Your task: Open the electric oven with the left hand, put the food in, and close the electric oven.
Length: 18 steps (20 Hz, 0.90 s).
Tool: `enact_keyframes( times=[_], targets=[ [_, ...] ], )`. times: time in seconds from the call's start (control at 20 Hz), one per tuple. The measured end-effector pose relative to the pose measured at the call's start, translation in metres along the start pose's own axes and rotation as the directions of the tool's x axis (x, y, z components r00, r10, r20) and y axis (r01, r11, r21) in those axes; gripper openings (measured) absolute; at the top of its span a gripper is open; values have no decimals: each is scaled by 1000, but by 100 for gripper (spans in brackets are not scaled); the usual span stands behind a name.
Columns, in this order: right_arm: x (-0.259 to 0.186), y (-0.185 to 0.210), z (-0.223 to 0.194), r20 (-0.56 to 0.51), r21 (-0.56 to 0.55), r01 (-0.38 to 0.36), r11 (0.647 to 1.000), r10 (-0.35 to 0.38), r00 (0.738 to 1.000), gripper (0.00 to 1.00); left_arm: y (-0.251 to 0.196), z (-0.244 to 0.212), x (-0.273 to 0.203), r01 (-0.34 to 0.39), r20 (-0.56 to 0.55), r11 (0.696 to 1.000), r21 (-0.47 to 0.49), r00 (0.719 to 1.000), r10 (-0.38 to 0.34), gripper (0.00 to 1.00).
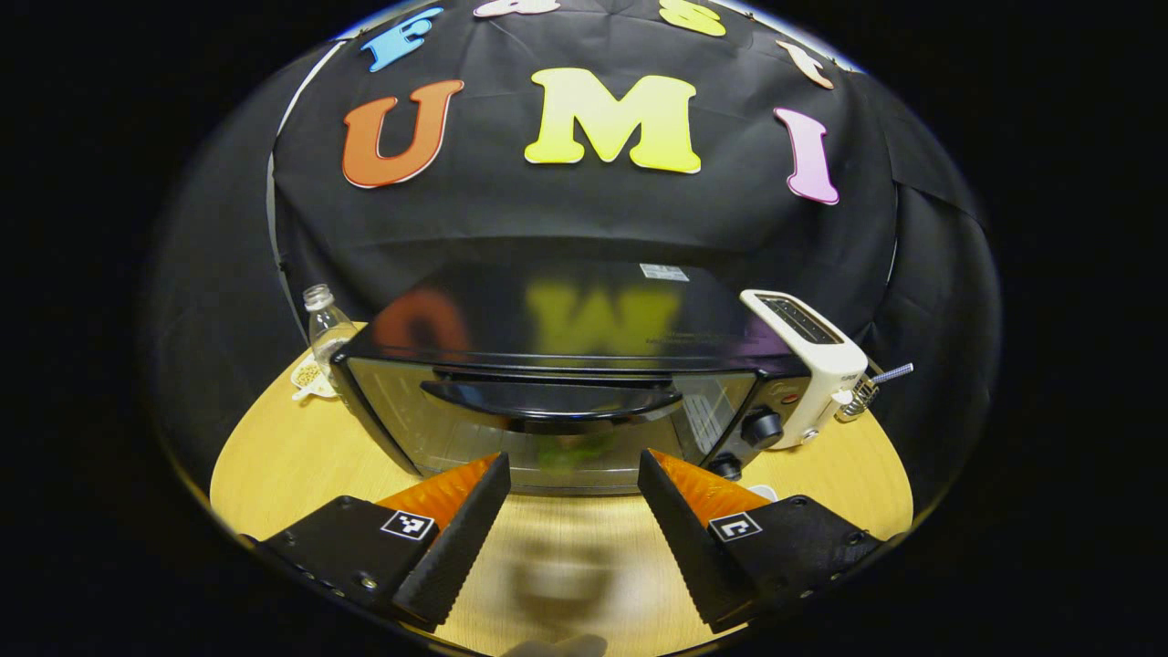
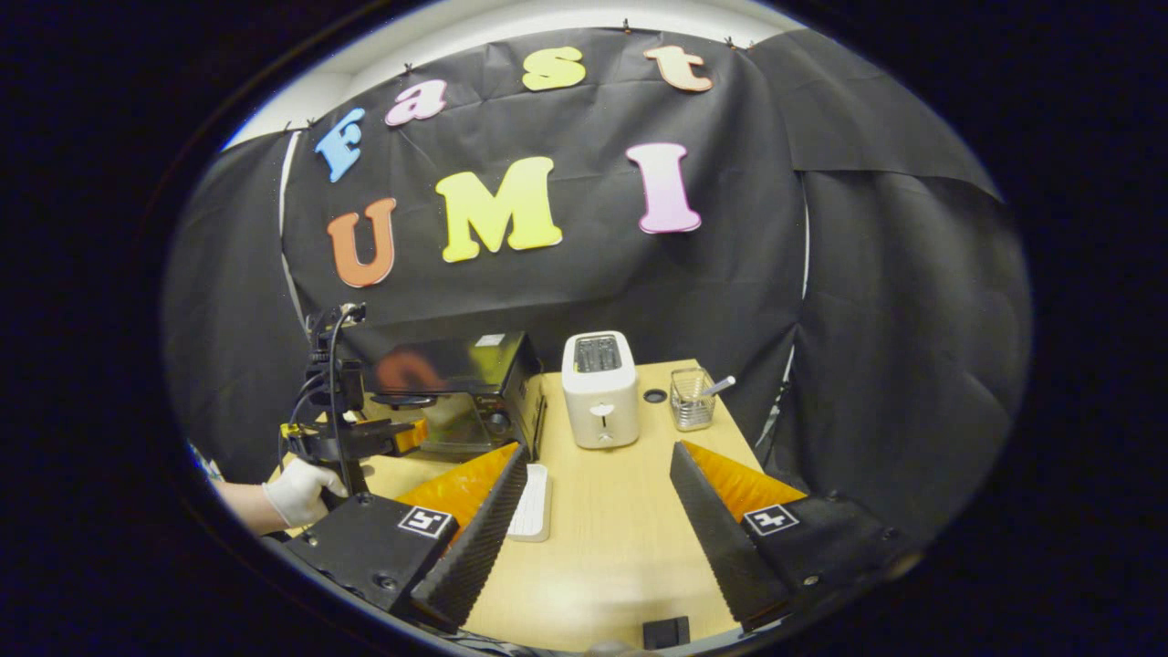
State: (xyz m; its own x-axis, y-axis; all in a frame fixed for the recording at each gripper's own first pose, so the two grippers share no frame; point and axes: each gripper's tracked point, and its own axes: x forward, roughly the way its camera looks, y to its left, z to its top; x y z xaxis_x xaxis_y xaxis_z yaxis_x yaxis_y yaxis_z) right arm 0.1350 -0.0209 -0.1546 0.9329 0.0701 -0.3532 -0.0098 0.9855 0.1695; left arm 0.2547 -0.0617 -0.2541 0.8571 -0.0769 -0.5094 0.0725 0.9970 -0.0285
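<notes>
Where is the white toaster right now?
The toaster stands on the table, just right of the oven in the right gripper view, with a wire basket on its other side. In the left gripper view it sits at the oven's right end.

A black electric oven with a glass door [image 1: 557,401] stands on the round wooden table [image 1: 274,456], backed against the booth's cloth wall. In the left gripper view, a clear plastic bottle [image 1: 326,330] stands just left of the oven near its back corner, and a white two-slot toaster [image 1: 808,365] stands just right of the oven. Beyond the toaster, farther from the oven, sits a wire mesh holder [image 2: 691,398]. A flat white plate [image 2: 532,502] lies on the table in front of the oven's right corner.
</notes>
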Motion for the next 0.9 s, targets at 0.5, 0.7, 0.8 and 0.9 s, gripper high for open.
enact_keyframes(
  times=[0.5,0.7,0.8,0.9],
  targets=[
    [-8,23,51,98,-62,-196,979,201,975,100,-8,81,-167,-32,277,999,-12,960,34,93],
    [-36,38,82,181,-110,-168,980,186,966,100,-2,133,-243,-37,449,999,28,893,21,93],
    [-57,48,97,231,-124,-135,983,160,960,90,5,152,-279,-46,510,997,58,860,10,92],
    [-83,64,112,281,-126,-129,984,160,946,90,9,164,-307,-31,546,997,73,838,-14,93]
  ],
)
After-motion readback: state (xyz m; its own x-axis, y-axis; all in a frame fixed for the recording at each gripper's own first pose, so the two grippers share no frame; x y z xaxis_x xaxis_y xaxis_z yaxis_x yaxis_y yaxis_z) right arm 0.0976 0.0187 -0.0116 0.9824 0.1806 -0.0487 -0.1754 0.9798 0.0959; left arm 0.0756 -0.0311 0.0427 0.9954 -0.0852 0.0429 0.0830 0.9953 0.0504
